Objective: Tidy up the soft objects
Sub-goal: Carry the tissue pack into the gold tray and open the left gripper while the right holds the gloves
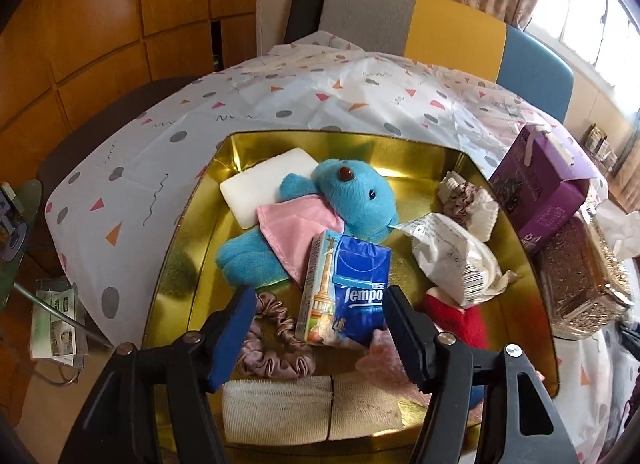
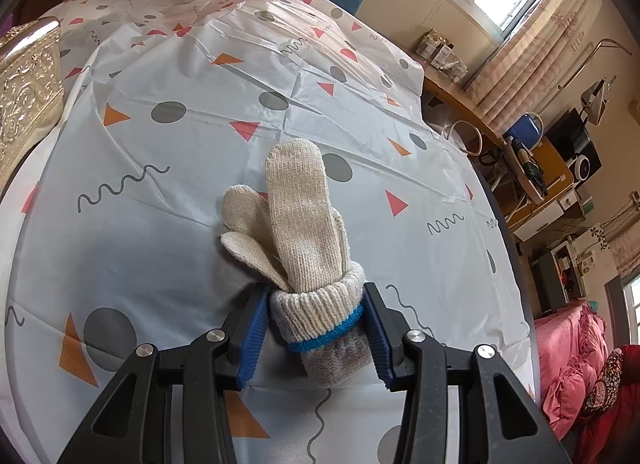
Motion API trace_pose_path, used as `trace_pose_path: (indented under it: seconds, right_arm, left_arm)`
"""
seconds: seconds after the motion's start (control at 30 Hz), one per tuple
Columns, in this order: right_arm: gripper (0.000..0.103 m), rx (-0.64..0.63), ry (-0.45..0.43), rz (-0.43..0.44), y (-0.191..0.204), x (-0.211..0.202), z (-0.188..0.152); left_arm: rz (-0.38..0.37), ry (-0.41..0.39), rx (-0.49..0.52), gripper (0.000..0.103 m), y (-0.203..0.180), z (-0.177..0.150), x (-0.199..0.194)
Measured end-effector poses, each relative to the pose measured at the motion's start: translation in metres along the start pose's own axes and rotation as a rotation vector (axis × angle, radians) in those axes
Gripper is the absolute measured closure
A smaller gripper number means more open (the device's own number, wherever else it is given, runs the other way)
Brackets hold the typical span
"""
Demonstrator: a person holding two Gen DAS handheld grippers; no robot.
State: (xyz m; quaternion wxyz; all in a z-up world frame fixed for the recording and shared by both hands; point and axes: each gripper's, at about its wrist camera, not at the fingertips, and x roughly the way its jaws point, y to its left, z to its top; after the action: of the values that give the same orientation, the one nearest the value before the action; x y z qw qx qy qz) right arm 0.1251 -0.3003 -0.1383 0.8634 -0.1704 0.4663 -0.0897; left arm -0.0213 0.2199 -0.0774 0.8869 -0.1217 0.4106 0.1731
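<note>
- The right claw holds the knit glove by its cuff, fingers pointing away, over the bench.
- The left claw is wide over the gold tin, tissue pack between its pads, not squeezed.

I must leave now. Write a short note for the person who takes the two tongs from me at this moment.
Left tongs: open, over the gold tin; the tissue pack lies between the pads, not squeezed.
Right tongs: shut on the rolled knit gloves, above the tablecloth.
Done: blue teddy, pink mask, white sponge and scrunchie already lie in the tin.
Left: bring the gloves to the tin.
</note>
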Motion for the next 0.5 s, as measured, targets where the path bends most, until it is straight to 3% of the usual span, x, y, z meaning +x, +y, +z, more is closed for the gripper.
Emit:
trace_pose_path:
  seconds: [0.33, 0.5]
  right_arm:
    - [0.063, 0.083, 0.033, 0.093, -0.001, -0.003, 0.016]
    - [0.067, 0.133, 0.058, 0.193, 0.008, -0.007, 0.04]
  left_arm:
    - [0.004, -0.066, 0.051, 0.032, -0.005, 0.0, -0.025]
    - [-0.007, -0.081, 0.061, 0.032, -0.006, -0.002, -0.031]
